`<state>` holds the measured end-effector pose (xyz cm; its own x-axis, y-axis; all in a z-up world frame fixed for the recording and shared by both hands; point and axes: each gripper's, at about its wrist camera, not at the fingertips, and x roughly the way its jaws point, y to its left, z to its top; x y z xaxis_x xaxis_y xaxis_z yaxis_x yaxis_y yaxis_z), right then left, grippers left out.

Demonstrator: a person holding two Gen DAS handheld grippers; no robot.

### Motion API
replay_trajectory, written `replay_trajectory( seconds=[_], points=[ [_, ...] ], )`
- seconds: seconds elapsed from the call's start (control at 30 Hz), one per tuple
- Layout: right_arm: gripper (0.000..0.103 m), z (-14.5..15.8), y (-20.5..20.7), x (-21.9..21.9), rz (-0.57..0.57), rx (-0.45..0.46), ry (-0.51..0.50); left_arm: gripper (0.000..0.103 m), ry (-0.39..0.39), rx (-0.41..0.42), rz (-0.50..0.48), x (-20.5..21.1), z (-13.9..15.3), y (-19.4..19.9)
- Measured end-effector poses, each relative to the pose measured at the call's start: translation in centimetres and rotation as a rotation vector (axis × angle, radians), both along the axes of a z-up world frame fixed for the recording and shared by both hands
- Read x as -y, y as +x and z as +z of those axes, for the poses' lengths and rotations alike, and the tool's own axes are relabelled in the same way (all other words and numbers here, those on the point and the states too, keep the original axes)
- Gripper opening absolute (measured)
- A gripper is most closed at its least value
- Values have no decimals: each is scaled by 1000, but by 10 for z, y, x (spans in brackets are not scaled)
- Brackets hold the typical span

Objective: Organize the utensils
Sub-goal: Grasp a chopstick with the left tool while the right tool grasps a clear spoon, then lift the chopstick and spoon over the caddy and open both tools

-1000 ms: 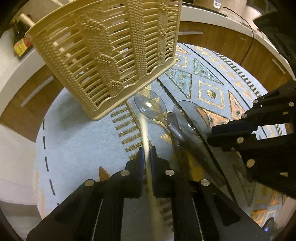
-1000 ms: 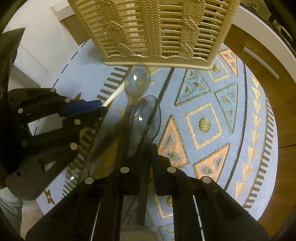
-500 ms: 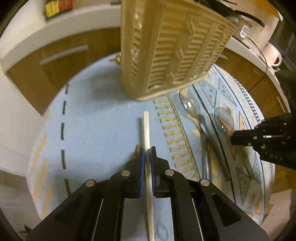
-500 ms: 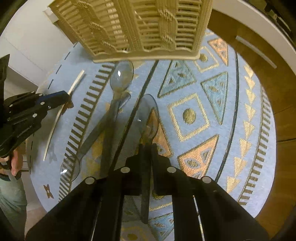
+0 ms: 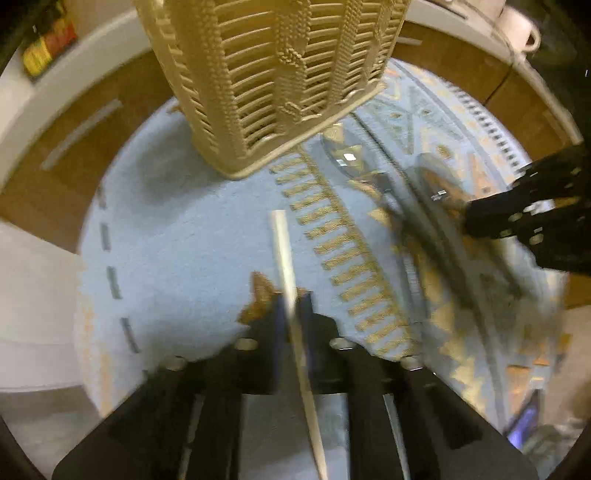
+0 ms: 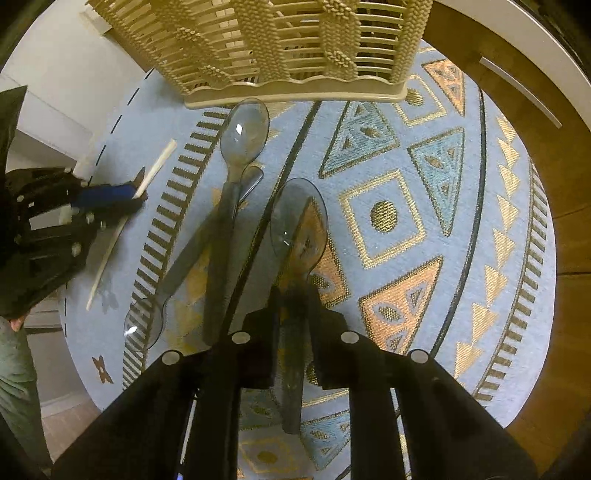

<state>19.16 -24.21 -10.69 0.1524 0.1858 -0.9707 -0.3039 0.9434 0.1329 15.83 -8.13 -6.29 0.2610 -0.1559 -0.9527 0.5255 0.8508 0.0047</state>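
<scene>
My left gripper (image 5: 293, 299) is shut on a pale wooden chopstick (image 5: 282, 251) that points toward the beige slatted utensil basket (image 5: 280, 74). In the right wrist view that gripper (image 6: 136, 195) and the chopstick (image 6: 159, 162) sit low over the mat, left of the spoons. My right gripper (image 6: 293, 295) is shut on the handle of a clear grey plastic spoon (image 6: 299, 221), bowl forward. Two more clear spoons lie crossed on the mat, one (image 6: 245, 133) with its bowl near the basket (image 6: 295, 48), the other (image 6: 142, 325) bowl toward me. The right gripper (image 5: 476, 221) shows at the right of the left wrist view.
A round blue mat with gold patterns (image 6: 388, 214) covers a round wooden table (image 6: 546, 177). White cabinets surround it. A white mug (image 5: 517, 26) stands on the counter behind. A person's trouser leg (image 6: 14, 369) is at the left edge.
The left gripper has carried the chopstick left, away from the spoons, onto the plain part of the mat. The right gripper has stayed on the spoon handle, and the basket looks nearer to it.
</scene>
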Motion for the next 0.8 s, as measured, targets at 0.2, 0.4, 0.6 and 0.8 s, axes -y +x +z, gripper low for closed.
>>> replay_trajectory(
  seconds=[0.2,0.4,0.6,0.8],
  points=[
    [10,8,-24,-4,64,93,-9,4,-107,95,22,0,14,-21],
    [10,62,-46,1,99,276,86,4,-340,325,40,-10,89,-41],
    [9,133,-58,6,94,523,171,4,-495,571,51,-13,156,-46],
    [10,195,-46,17,33,761,273,4,-630,753,148,-23,198,-24]
  ],
)
